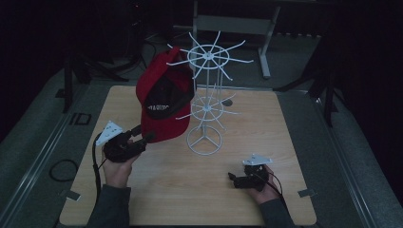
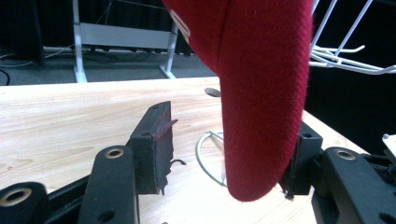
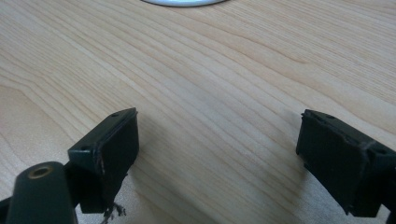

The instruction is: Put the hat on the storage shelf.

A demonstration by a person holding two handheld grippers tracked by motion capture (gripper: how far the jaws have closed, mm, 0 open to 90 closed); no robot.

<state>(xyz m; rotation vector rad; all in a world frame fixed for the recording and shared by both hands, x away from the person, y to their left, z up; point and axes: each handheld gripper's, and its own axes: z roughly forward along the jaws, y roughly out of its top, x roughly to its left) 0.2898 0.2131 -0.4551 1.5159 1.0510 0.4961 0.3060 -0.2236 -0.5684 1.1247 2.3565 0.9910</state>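
Left gripper (image 1: 142,136): black two-jaw hand tool with a grey three-cornered plate on top, held in the left hand (image 1: 116,168) at about 8 o'clock on the table; jaws spread wide, pointing toward 2 o'clock at the cap. In the left gripper view the cap's brim hangs down between the two jaws, clear of the pad at 9 o'clock; whether it touches the one at 3 o'clock cannot be told. Red fabric baseball cap (image 1: 164,97) with a dark underside and white lettering: hung on an upper arm of the rack, crown at 12 o'clock, brim tip lowest, just above the tabletop, at 10 o'clock from the rack's base. White wire display rack (image 1: 206,102): upright central post, two tiers of radiating spoke arms, circular ring foot resting on the table near its centre. Right gripper (image 1: 233,178): matching black tool with grey plate, held in the right hand (image 1: 266,190) at about 5 o'clock on the table, well apart from cap and rack; jaws spread, with bare wood between them in the right gripper view. Light wooden square tabletop (image 1: 157,199): pale grain, bearing the rack. Surround: grey floor matting (image 1: 28,137), dark background, a coiled black cable (image 1: 63,169) at 9 o'clock off the table edge.
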